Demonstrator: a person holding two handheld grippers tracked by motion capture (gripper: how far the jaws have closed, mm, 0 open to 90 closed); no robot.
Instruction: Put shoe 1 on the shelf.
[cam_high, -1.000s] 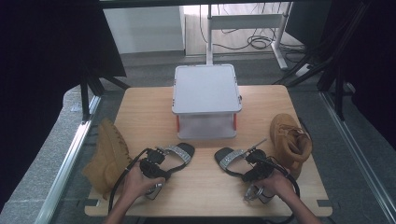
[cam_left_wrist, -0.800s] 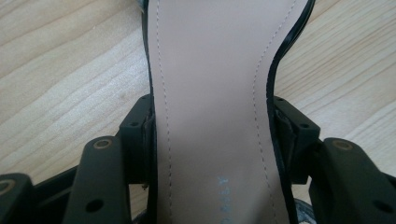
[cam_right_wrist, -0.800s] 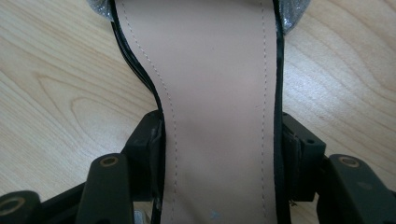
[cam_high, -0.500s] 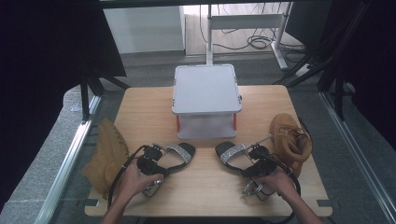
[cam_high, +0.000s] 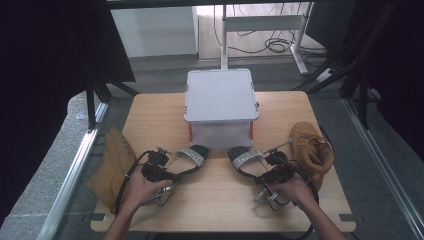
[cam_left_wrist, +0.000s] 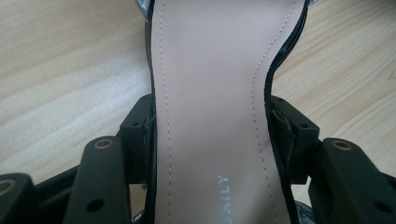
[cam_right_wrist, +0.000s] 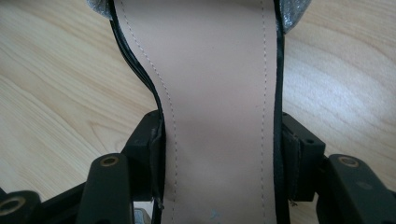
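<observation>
i am pinching the left sandal (cam_left_wrist: 210, 116) in my left claw (cam_high: 159, 170) and the right sandal (cam_right_wrist: 219, 116) in my right claw (cam_high: 272, 170), both near the desk (cam_high: 210, 200); the closed box (cam_high: 220, 95) is waiting, so packing seems unstarted.

left gripper (cam_high: 176, 169) and its sandal (cam_high: 190, 157) slightly lifted, shifted up-table

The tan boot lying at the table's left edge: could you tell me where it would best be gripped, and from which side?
Probably by the upper shaft of the tan boot, coming from above on its table side. It lies flat on its side, so that soft, thin part should fit between two jaws. The left gripper would first need freeing, since it is clamped across the left sandal.
</observation>
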